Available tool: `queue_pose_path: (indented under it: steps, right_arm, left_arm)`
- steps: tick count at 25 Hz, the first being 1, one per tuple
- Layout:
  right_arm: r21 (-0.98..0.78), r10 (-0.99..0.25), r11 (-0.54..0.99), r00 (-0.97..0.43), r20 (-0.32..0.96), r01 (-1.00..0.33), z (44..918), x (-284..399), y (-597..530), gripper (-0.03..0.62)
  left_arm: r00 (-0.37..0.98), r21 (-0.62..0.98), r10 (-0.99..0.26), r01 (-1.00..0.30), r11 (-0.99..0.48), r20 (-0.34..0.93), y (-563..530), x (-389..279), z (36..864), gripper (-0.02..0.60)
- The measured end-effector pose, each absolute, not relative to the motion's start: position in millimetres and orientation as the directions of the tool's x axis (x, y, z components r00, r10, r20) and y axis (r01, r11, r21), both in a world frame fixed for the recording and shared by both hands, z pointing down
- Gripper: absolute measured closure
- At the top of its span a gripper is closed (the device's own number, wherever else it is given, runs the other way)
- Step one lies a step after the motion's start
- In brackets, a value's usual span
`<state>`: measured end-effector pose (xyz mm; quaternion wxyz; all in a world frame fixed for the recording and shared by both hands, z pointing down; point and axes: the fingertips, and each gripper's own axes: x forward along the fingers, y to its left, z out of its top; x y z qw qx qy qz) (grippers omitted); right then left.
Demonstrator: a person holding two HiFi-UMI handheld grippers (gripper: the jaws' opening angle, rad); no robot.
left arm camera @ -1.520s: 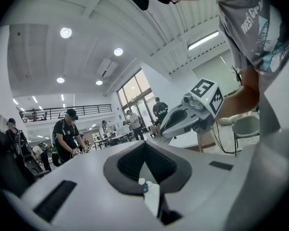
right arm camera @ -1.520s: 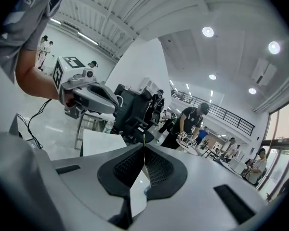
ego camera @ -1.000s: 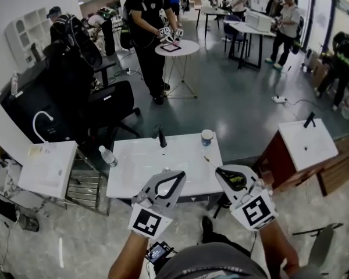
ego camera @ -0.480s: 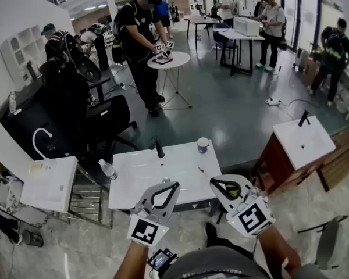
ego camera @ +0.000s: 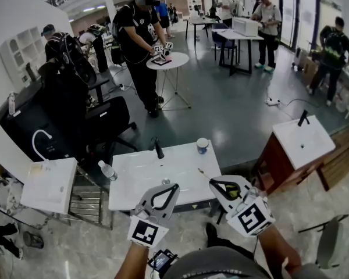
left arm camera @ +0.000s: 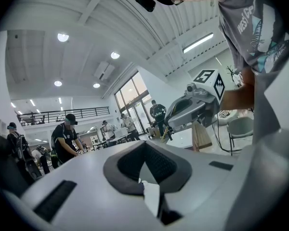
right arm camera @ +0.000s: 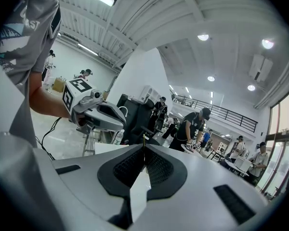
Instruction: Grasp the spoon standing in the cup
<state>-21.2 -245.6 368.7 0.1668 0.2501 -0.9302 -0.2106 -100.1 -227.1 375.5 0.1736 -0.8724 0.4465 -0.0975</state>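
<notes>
A white paper cup (ego camera: 202, 145) with a blue band stands at the far right corner of the white table (ego camera: 139, 176). My right gripper (ego camera: 212, 182) hovers over the table's near right edge, shut on a thin pale spoon (ego camera: 202, 172) whose free end points toward the cup. In the right gripper view the spoon (right arm camera: 143, 141) shows as a thin sliver rising from the closed jaw tips of my right gripper (right arm camera: 143, 149). My left gripper (ego camera: 175, 186) hangs beside it over the near edge, shut and empty. The left gripper view shows the right gripper (left arm camera: 169, 127) with the yellowish spoon (left arm camera: 165, 131) at its tip.
A dark faucet (ego camera: 157, 149) stands at the table's far edge. A plastic bottle (ego camera: 106, 170) sits by its left corner. Another white basin unit (ego camera: 305, 141) is at the right, a white cabinet (ego camera: 46, 182) at the left. Several people work at tables further back.
Both grippers have dropped lower in the head view and back toward the table's near edge. The spoon stays in the right gripper, and the cup has not moved.
</notes>
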Motion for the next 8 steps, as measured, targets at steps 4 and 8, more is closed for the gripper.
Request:
queue_pose_path:
  steps: [4, 8]
  right_arm:
    - [0.475, -0.536, 0.788, -0.817, 0.213, -0.393, 370.9, -19.9, -246.7, 0.560]
    - [0.473, -0.537, 0.788, -0.816, 0.213, -0.395, 372.1, -19.1, -248.8, 0.560]
  left_arm:
    - [0.583, -0.391, -0.812, -0.743, -0.544, 0.022, -228.1, -99.4, 377.5, 0.580]
    - [0.584, -0.388, -0.811, -0.743, -0.545, 0.021, -229.6, -98.3, 378.7, 0.580]
